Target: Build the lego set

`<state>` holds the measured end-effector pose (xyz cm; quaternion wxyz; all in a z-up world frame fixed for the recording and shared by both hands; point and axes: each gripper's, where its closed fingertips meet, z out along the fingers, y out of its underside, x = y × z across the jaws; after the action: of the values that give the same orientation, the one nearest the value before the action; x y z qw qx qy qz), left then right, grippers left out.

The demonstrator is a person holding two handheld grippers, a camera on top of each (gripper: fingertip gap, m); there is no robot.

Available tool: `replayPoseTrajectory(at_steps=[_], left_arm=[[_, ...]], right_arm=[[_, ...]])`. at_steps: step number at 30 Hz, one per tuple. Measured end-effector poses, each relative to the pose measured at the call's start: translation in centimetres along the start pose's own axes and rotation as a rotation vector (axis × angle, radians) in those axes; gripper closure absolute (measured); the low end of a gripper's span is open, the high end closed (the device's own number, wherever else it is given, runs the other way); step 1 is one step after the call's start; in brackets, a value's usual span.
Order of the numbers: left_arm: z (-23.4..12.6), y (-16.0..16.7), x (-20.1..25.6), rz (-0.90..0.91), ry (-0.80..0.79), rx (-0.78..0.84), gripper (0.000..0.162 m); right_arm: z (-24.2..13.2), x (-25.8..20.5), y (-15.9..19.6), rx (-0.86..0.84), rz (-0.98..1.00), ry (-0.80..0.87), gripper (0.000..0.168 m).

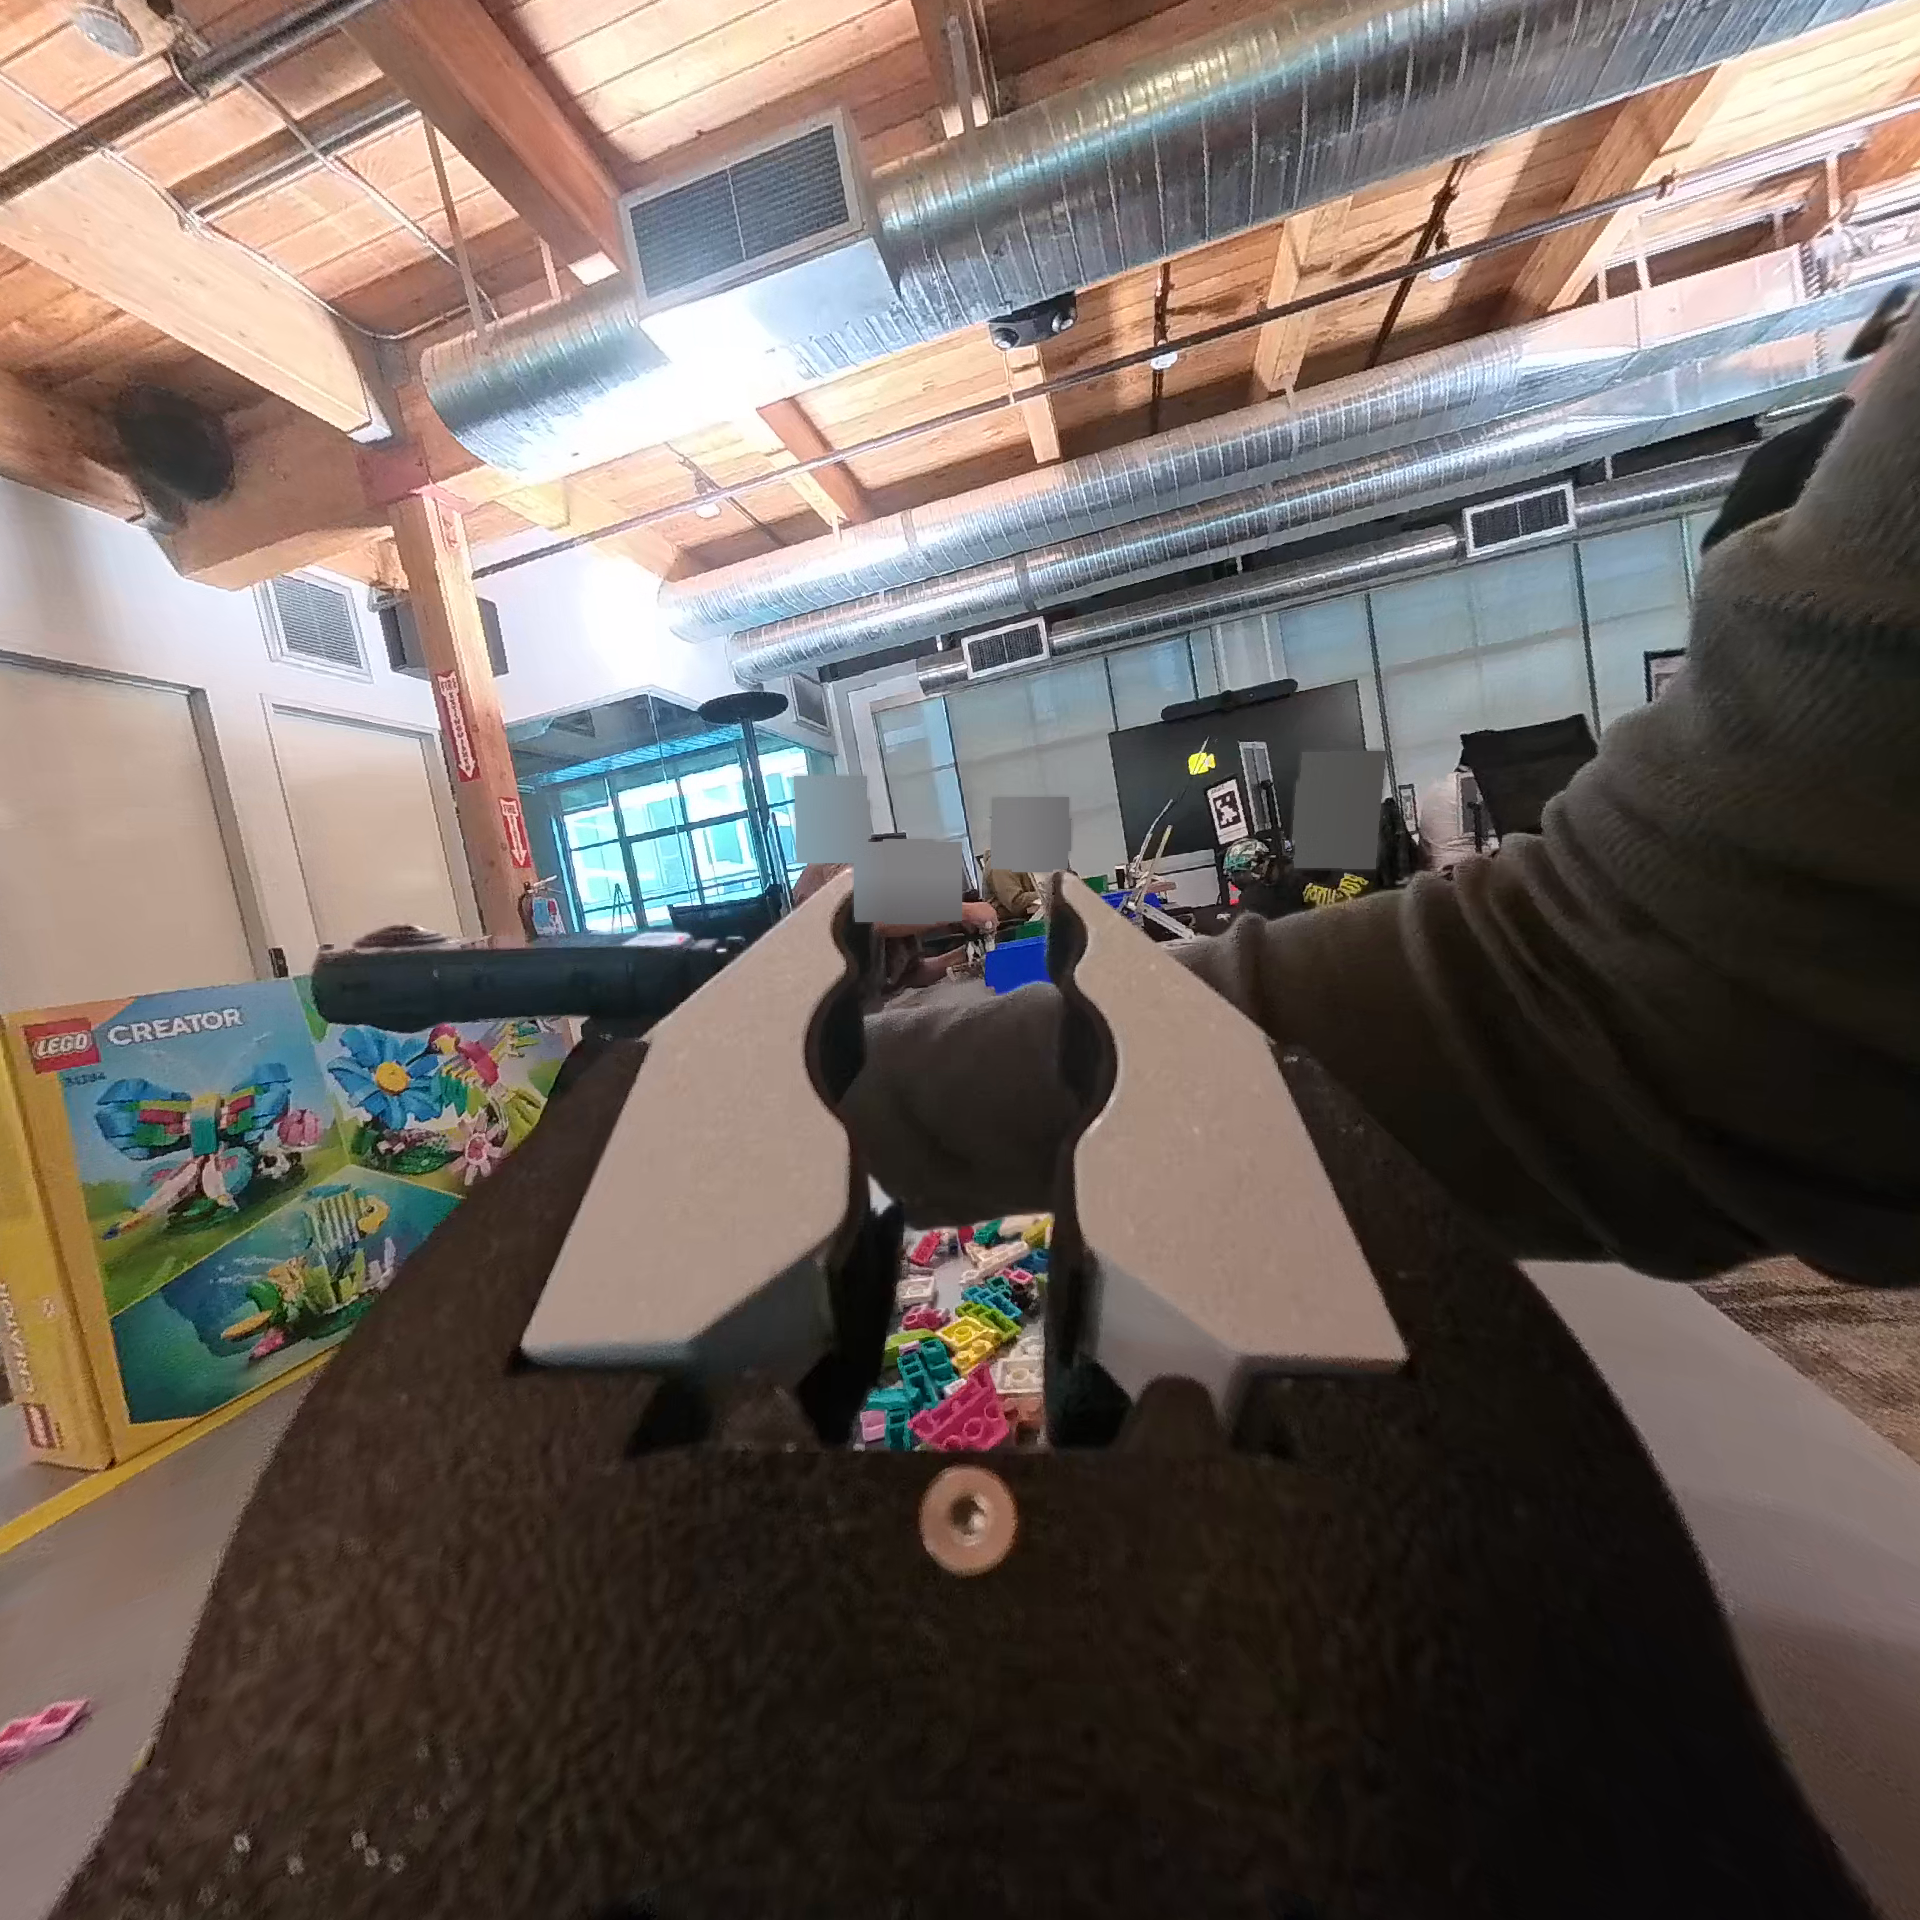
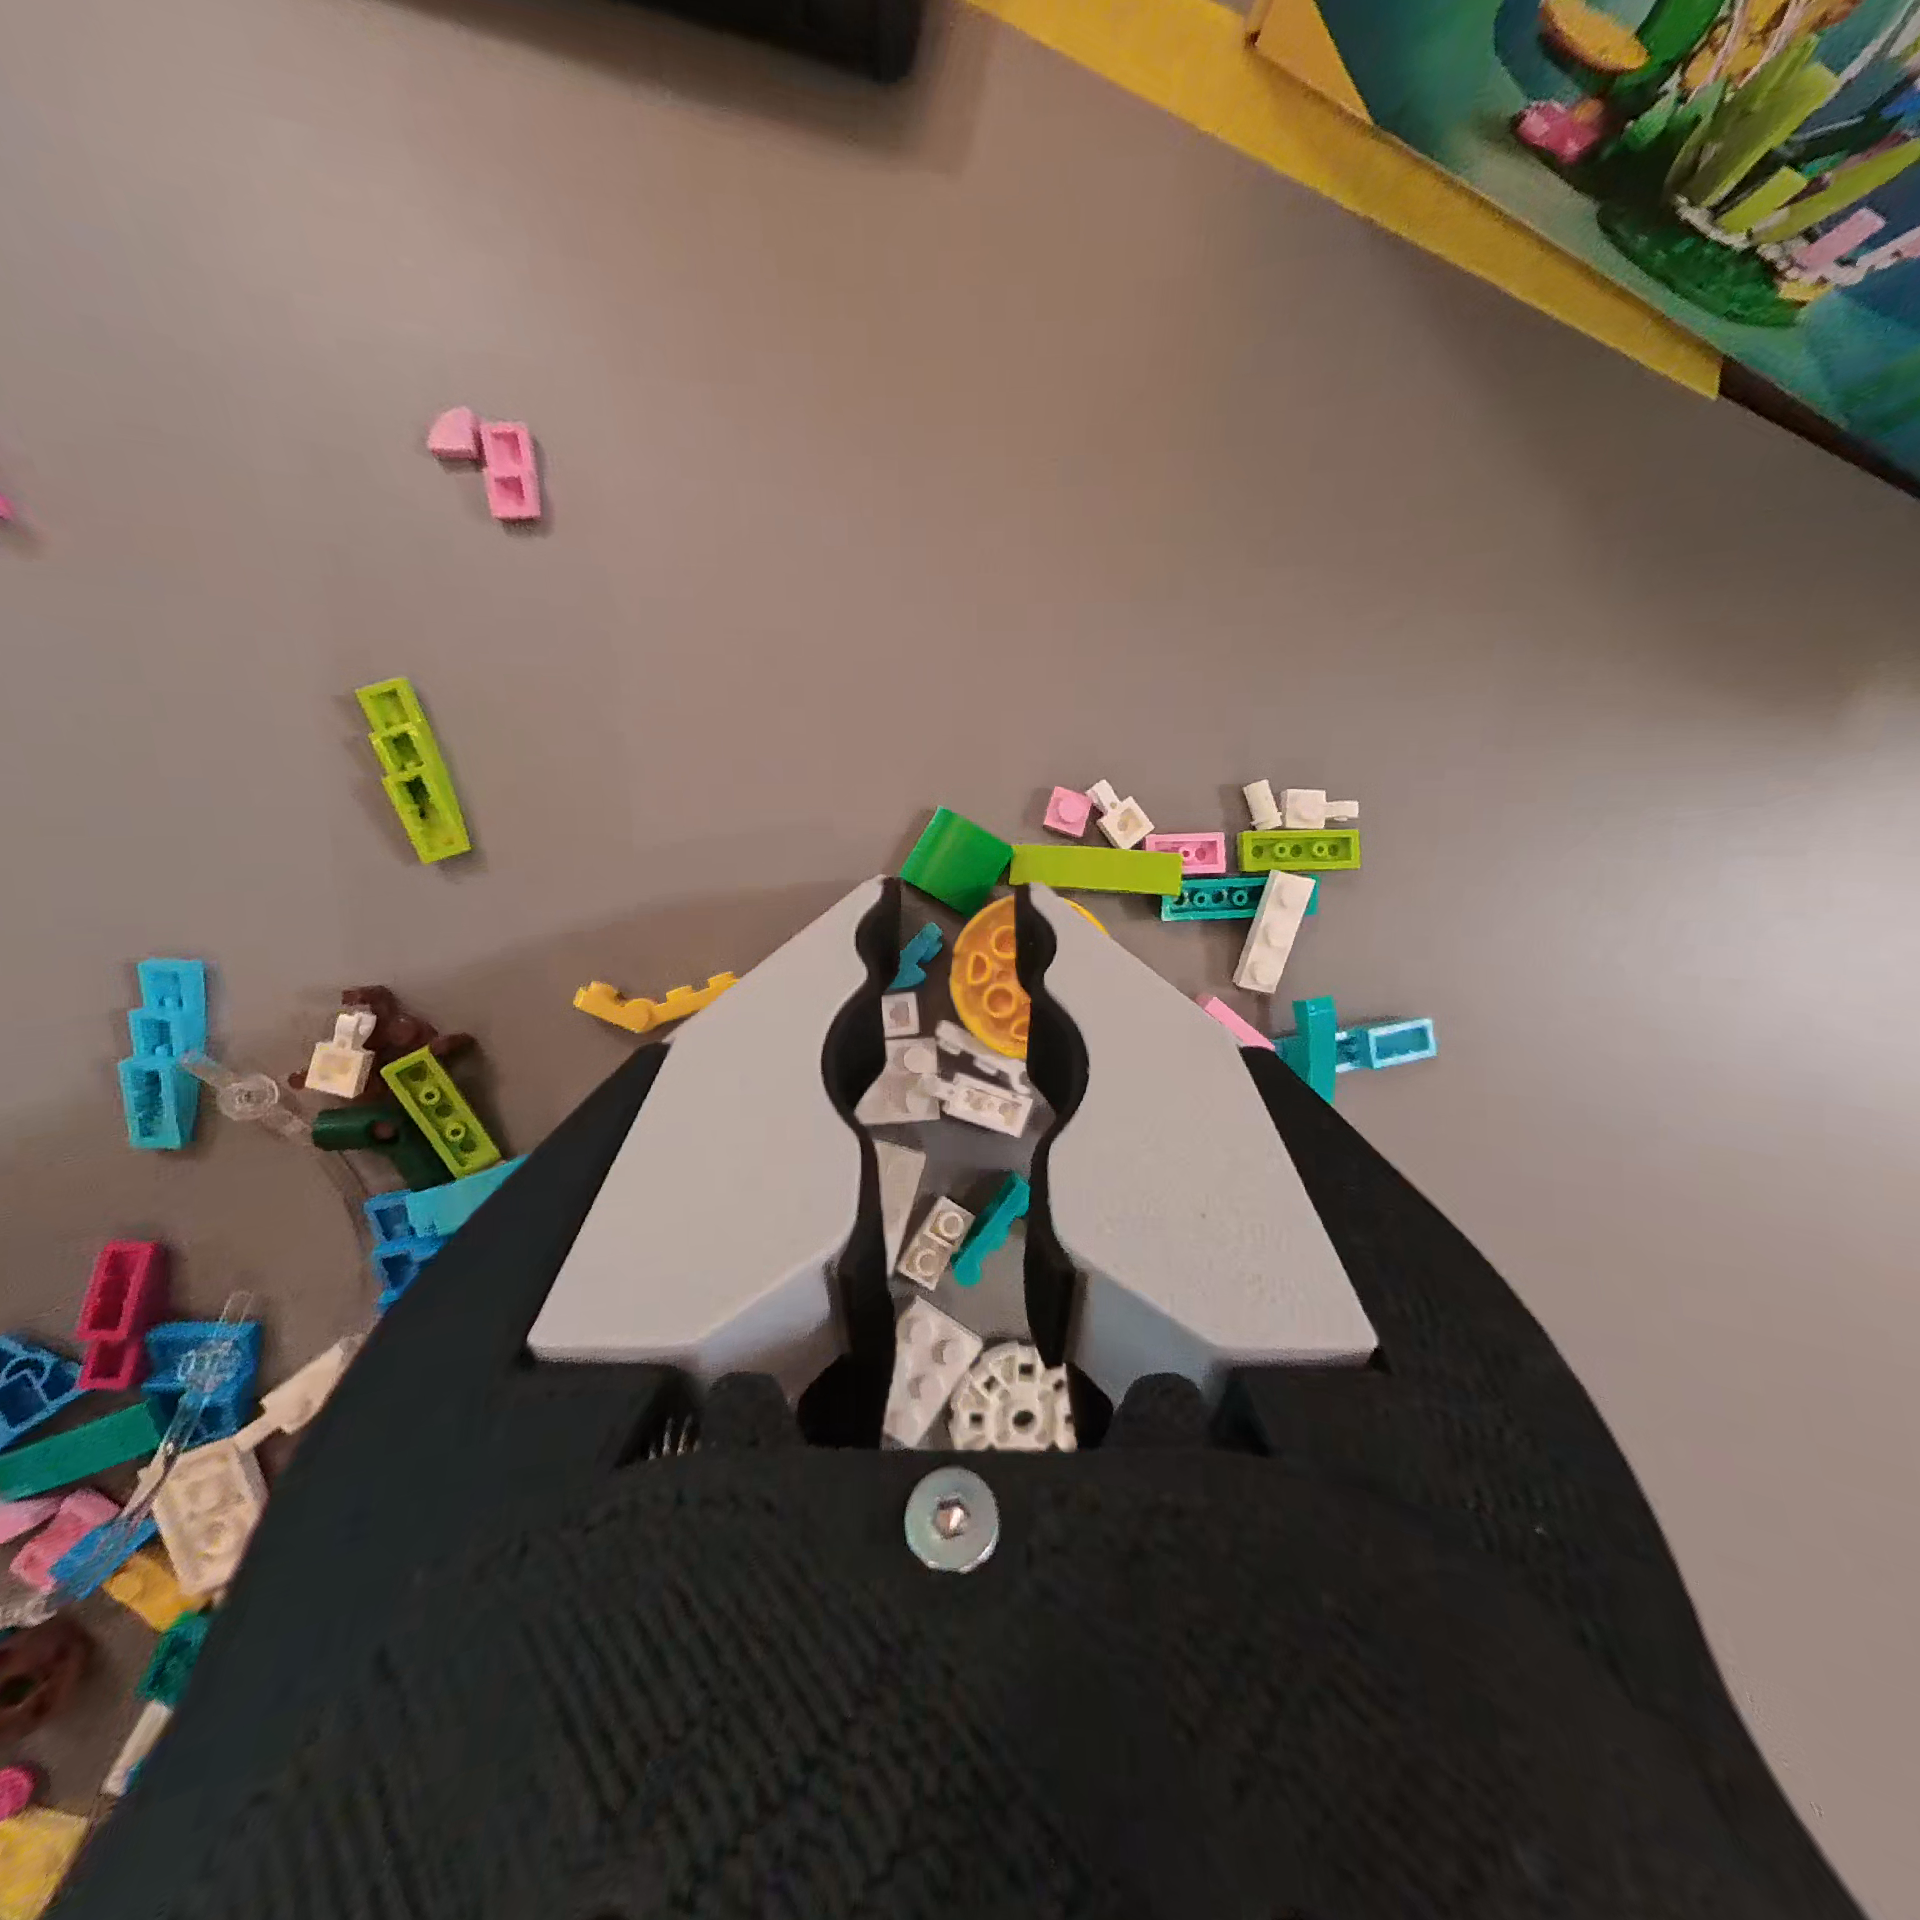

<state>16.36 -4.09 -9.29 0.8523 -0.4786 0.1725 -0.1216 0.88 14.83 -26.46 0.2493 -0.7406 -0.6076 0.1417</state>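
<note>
Loose lego pieces (image 2: 966,1101) in many colours lie scattered on the grey table (image 2: 935,520). My right gripper (image 2: 956,894) points down at them, its jaws a little apart and empty. An orange round plate (image 2: 987,982), white plates (image 2: 925,1361) and a teal piece (image 2: 987,1226) lie on the table below the gap. A green tile (image 2: 956,857) and a lime tile (image 2: 1091,868) lie just past the fingertips. My left gripper (image 1: 951,894) is open and empty, tilted up toward the room. A heap of pieces (image 1: 966,1330) shows low between its fingers.
The lego set's box (image 1: 208,1174) stands at the left; its edge also shows in the right wrist view (image 2: 1621,177). A grey-green sleeve (image 1: 1558,1039) crosses in front of the left gripper from the right. A black bar (image 1: 499,982) lies behind the box. A pink piece (image 1: 42,1725) lies alone.
</note>
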Motion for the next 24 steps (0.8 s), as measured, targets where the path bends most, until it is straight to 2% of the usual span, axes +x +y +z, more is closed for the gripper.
replayPoseTrajectory(at_steps=[7,12,24], left_arm=[[0.1,-0.1,-0.1,-0.006,-0.002,0.004,0.133],[0.1,-0.1,-0.3,-0.007,-0.006,0.004,0.133],[0.5,-0.2,1.1,0.028,0.036,0.013,0.135]], right_arm=[[0.6,0.0,-0.1,0.0,0.056,-0.011,0.141],[0.9,-0.3,-0.5,0.012,0.064,-0.033,0.147],[0.9,-0.3,-0.5,0.016,0.032,-0.011,0.148]])
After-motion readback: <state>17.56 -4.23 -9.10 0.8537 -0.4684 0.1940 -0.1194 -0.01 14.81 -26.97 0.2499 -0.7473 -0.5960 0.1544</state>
